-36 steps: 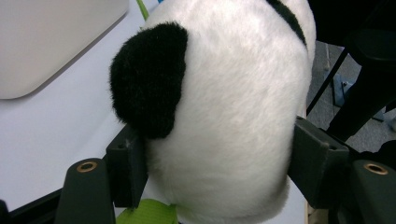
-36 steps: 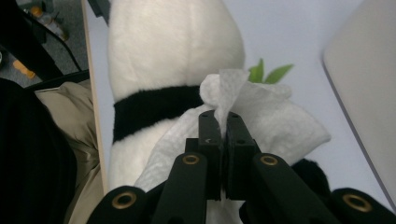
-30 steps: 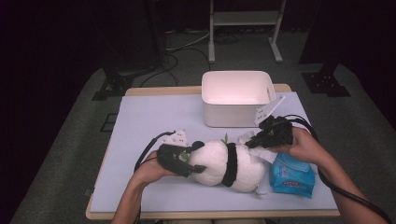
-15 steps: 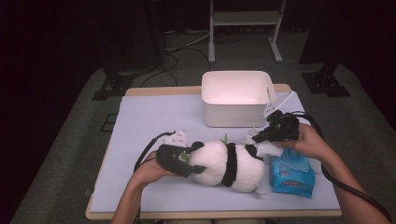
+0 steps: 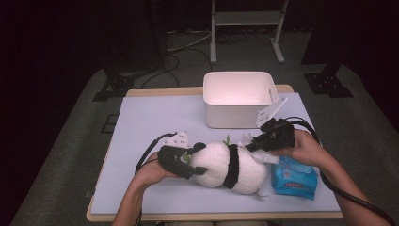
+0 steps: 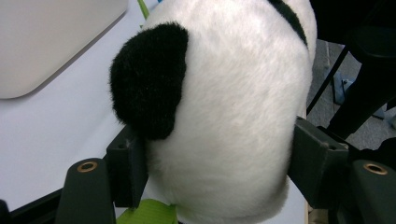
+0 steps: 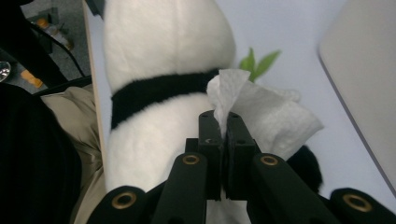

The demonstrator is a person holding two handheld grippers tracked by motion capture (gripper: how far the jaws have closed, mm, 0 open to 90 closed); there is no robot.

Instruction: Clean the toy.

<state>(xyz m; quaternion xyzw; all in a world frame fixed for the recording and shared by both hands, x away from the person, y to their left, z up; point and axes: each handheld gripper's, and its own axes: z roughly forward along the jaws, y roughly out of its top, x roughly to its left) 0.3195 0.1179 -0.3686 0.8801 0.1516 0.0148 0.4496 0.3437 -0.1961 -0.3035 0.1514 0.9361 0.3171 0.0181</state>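
Panda (image 5: 221, 165) plush lies on its side on the counter (image 5: 155, 117), near the front edge, head toward the left gripper (image 5: 181, 162) and body toward the right gripper (image 5: 263, 141). A black band crosses its white body at mid-length.

Left gripper: the fingers (image 6: 128, 170) are partly open and clamp the head of the panda (image 6: 224, 116) from both sides; each pad presses into the white fur, just below the black ear. A green leaf part shows at the lower edge of the left gripper view.

Right gripper: the fingers (image 7: 211, 140) are closed together and pinch a white tissue (image 7: 261, 112). The tissue (image 5: 254, 143) stands up crumpled out of the fingertips and hangs over the panda (image 7: 163, 46), beside the black band. Whether the tissue touches the fur cannot be told.

A blue tissue pack (image 5: 294, 176) lies on the counter just beside the rear of the panda, under the right hand. A white bin (image 5: 237, 115) stands behind the panda, toward the far edge of the counter, apart from both grippers.
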